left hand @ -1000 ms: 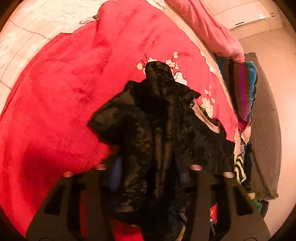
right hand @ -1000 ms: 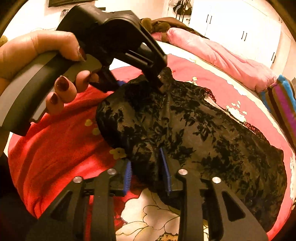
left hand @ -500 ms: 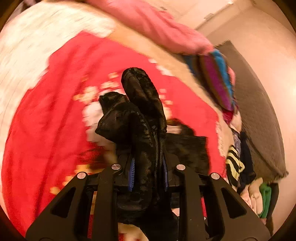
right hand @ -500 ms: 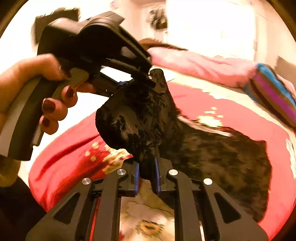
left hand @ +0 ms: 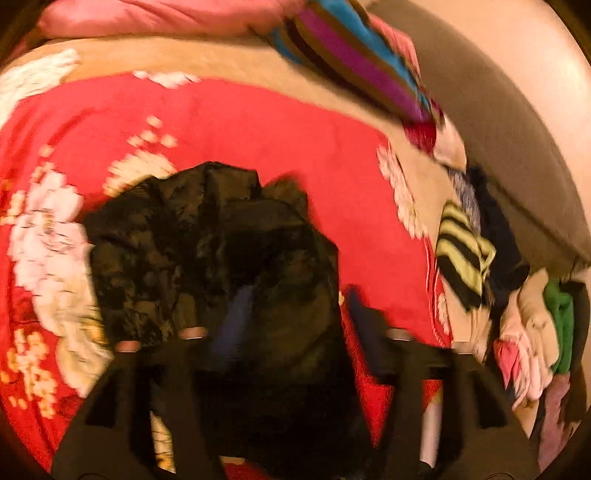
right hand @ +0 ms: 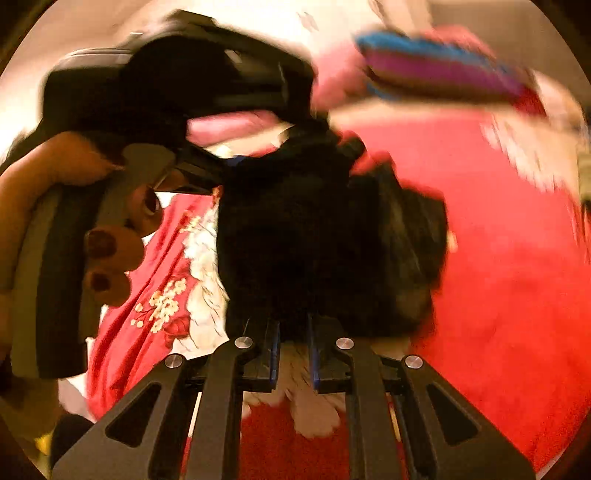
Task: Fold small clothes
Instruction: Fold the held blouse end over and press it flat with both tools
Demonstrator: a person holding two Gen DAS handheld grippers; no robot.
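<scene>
The black lace garment [left hand: 207, 251] lies bunched in a heap on the red flowered blanket [left hand: 258, 125], toward the blanket's near edge and over its big white flower print. Both views are blurred.

The left gripper [left hand: 291, 314] has just been opening: its jaws stand wide apart, and the blue pad of one finger [left hand: 236, 314] shows against the dark cloth. The lace lies between and under the fingers, but the pads do not press on it. In the right wrist view a hand [right hand: 55, 184] with dark red nails holds this gripper's grey handle above the far side of the heap.

The right gripper [right hand: 293, 347] has its jaws drawn nearly together, with only a narrow gap between the blue pads. The near edge of the black lace sits right at the fingertips; the blur makes it hard to tell, but the cloth appears pinched there.

Along the blanket's far edge lie a pink quilt [left hand: 147, 18] and a striped pillow [left hand: 354, 55] in blue, purple and brown. At the blanket's right edge is a pile of other clothes [left hand: 517, 306], among them a yellow-and-black striped piece [left hand: 461, 258] and something green.
</scene>
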